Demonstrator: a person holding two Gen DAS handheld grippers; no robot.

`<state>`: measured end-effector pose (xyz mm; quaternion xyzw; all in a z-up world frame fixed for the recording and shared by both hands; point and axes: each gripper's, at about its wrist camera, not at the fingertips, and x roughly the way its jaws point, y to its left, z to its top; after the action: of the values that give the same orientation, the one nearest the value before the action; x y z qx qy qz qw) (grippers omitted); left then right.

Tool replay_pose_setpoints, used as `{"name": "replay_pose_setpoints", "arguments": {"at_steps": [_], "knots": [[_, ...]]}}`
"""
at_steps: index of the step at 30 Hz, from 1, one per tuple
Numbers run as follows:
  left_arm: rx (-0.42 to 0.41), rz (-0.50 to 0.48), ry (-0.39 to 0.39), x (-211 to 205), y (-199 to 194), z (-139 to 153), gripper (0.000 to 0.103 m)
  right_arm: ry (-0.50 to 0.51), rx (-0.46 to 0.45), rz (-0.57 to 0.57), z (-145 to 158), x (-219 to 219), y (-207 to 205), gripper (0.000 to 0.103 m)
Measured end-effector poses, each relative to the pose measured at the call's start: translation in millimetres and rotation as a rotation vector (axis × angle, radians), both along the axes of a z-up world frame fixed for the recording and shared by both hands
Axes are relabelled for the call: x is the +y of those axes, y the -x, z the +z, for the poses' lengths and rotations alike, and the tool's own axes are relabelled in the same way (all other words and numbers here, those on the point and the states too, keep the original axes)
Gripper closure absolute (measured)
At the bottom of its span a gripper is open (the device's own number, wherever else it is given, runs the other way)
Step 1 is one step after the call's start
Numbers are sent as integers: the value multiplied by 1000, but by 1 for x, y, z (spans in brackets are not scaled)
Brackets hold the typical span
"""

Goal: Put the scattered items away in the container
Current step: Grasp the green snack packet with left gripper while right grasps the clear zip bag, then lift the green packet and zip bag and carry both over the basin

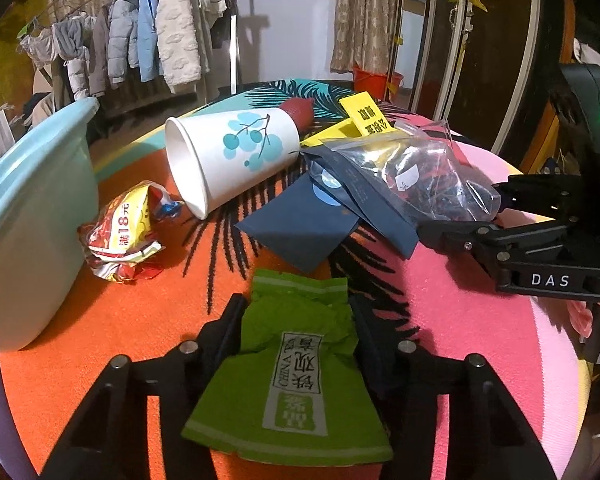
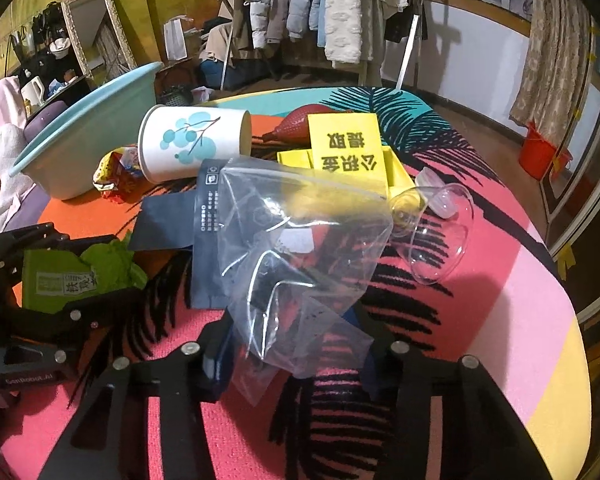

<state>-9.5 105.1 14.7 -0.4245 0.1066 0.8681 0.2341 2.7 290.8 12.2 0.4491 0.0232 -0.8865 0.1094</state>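
- Where the left wrist view looks down, the left gripper [image 1: 296, 320] has its fingers half closed against both sides of the green tea packet [image 1: 290, 364] on the rug-covered table [image 1: 480, 320]; packet's near end is hidden behind the linkage.
- Same view: teal basin [image 1: 28, 216] at the table's left edge, cut off by the frame.
- Right wrist view: right gripper [image 2: 296, 344] fingers half closed around the clear plastic bag [image 2: 296, 240]; actual pad contact hard to make out through the film.
- Navy pouch [image 2: 208, 232] mostly covered by the bag.

Basin [image 1: 28, 208] left of wrapper [image 1: 122, 236], tipped cup [image 1: 228, 160] behind, tea packet [image 1: 296, 364] nearest.
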Motion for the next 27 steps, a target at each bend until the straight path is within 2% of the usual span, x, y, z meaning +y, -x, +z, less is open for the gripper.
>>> {"name": "replay_pose_setpoints", "arguments": {"at_steps": [4, 7, 19, 27], "knots": [[19, 0, -1, -2, -3, 3, 47, 13, -2, -6, 1, 3, 1, 62], [40, -1, 2, -2, -6, 7, 47, 10, -3, -8, 1, 4, 1, 66], [78, 0, -2, -1, -15, 16, 47, 22, 3, -17, 3, 4, 0, 72], [108, 8, -28, -8, -23, 34, 47, 42, 36, -14, 20, 3, -10, 73]]}}
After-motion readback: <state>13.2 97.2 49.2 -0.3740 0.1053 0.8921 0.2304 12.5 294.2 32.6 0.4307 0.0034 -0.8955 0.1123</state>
